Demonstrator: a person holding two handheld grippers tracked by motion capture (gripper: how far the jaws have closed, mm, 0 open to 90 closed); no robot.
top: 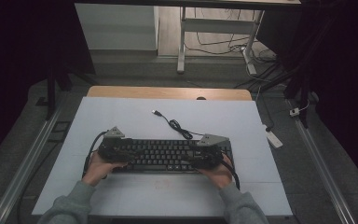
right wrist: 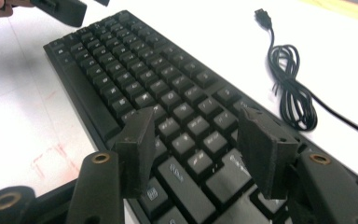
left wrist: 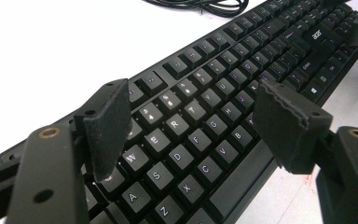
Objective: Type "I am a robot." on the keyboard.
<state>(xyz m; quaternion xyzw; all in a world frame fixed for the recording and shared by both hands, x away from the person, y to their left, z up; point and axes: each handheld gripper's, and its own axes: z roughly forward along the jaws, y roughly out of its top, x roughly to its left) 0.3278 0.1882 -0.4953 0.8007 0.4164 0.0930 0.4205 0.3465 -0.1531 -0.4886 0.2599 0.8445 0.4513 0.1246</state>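
Observation:
A black keyboard [top: 163, 156] lies flat across the white board [top: 135, 116]. My left gripper [top: 126, 154] hovers over its left end, jaws wide apart above the letter keys [left wrist: 193, 100], pads touching nothing. Over the keyboard's right end, my right gripper [top: 193, 156] is also open, its pads standing clear above the keys [right wrist: 196, 123]. The keyboard's black cable [top: 177, 125] lies coiled on the board behind it and ends in a loose USB plug [top: 156, 112]. The coil [right wrist: 291, 88] also shows in the right gripper view, to the right of the keyboard [right wrist: 135, 65].
The white board rests on a wooden tabletop [top: 168, 92] whose far edge shows behind it. Bare board lies in front of and behind the keyboard. A white power strip [top: 274, 138] and cables lie on the floor to the right, with desk legs [top: 182, 42] beyond.

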